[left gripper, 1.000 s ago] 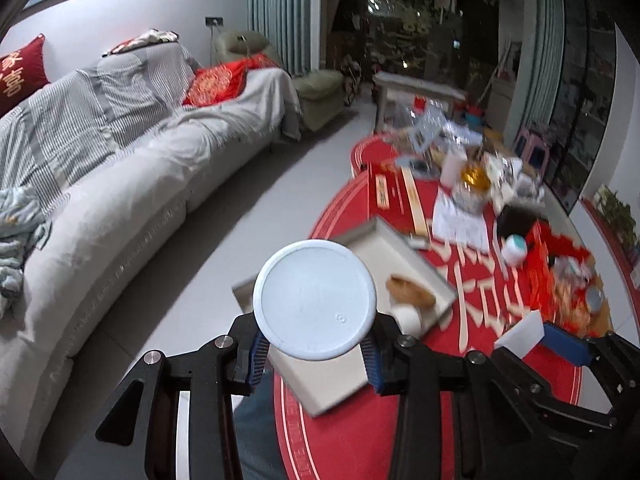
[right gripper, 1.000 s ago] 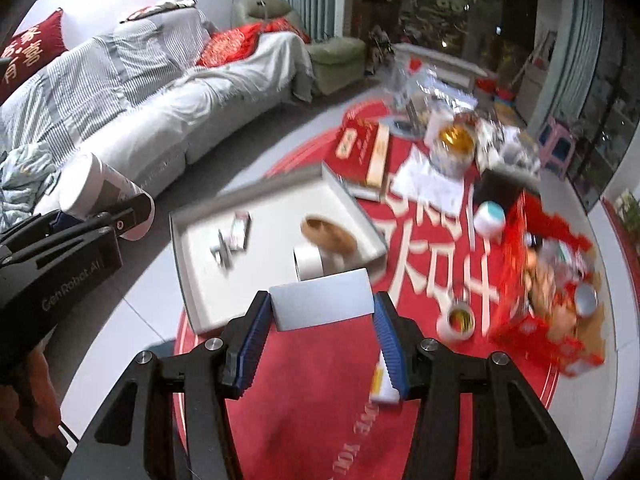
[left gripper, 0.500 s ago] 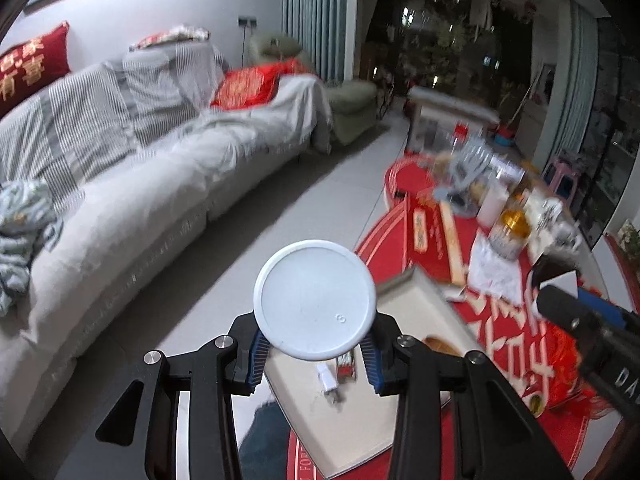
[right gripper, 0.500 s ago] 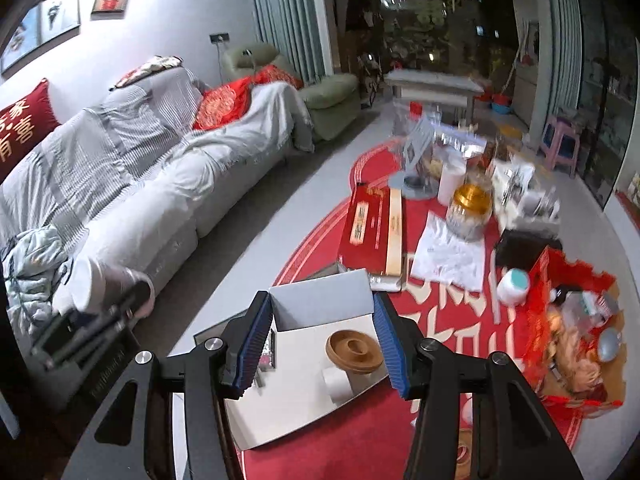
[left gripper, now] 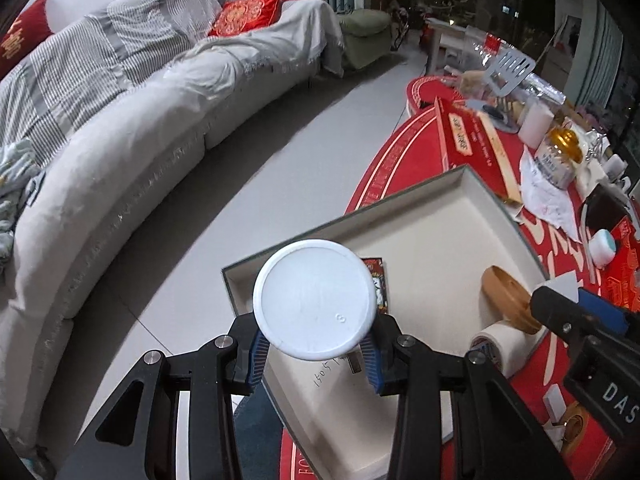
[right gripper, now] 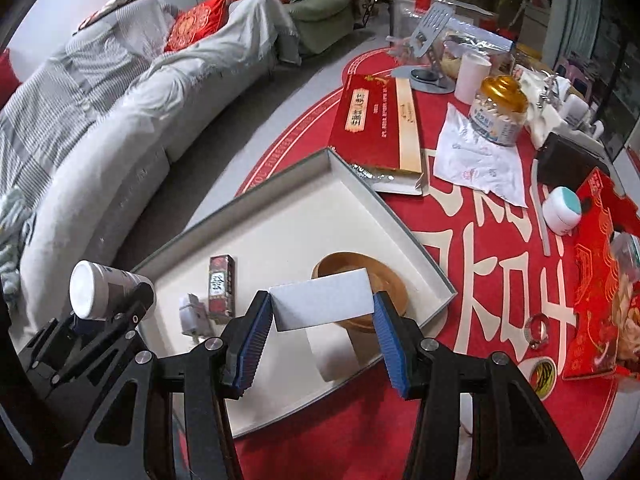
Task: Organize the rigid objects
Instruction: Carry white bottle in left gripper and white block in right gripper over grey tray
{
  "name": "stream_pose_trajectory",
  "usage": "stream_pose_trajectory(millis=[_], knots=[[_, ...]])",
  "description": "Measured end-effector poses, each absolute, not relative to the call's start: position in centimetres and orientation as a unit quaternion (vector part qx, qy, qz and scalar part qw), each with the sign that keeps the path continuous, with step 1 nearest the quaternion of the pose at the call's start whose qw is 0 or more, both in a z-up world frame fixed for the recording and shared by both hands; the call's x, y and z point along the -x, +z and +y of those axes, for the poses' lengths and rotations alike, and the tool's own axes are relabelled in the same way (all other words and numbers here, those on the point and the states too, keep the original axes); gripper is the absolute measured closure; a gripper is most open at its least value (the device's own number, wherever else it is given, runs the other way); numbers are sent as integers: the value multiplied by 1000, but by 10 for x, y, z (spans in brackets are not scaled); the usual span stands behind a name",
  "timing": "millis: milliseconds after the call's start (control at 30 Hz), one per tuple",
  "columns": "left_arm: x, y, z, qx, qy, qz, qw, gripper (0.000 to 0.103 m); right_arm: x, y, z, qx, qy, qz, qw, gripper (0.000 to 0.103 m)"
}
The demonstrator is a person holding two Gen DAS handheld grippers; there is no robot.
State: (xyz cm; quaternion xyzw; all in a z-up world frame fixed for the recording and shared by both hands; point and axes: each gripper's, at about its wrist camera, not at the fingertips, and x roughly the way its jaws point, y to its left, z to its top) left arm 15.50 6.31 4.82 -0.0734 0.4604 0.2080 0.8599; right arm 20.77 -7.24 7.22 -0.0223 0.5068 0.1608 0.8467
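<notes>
The left hand-held gripper [left gripper: 316, 354] is clamped on a white cylindrical container [left gripper: 315, 299], its round flat end facing the camera and the blue pads [left gripper: 258, 354] pressing on its sides; in the right wrist view the same container [right gripper: 98, 290] shows side-on at the lower left, with a grey label on its body. The right hand-held gripper [right gripper: 323, 332] is closed on a small white box [right gripper: 323, 300], gripped by its two short ends and held level between the blue pads [right gripper: 390, 340]. Both hang above a shallow white tray with a grey rim [right gripper: 348, 178] that lies on a round red mat with large white characters [right gripper: 476, 264]; whether the mat covers a tabletop or lies on the floor I cannot tell. In the tray lie a small red and black box [right gripper: 221, 289], a small white plug-like item [right gripper: 192, 314] just beside it, a round wooden dish [right gripper: 360, 276] partly behind the held box, and a white roll [left gripper: 498, 342] touching the dish. Beyond the tray, on the mat, sit a flat red and gold gift box [right gripper: 378, 120], a crumpled sheet of paper [right gripper: 478, 160], a jar with a gold lid [right gripper: 500, 110] and a small white jar with a teal lid [right gripper: 562, 210]. A long grey sofa [left gripper: 132, 128] with a red cushion [left gripper: 248, 16] curves along the wall on the left.
</notes>
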Motion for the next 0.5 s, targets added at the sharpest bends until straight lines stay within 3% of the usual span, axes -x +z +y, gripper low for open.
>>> stream_pose_trajectory(millis=[500], knots=[[-164,32,65,75,204,475,853,60,-222,65,-51,62,173,498,847,50]])
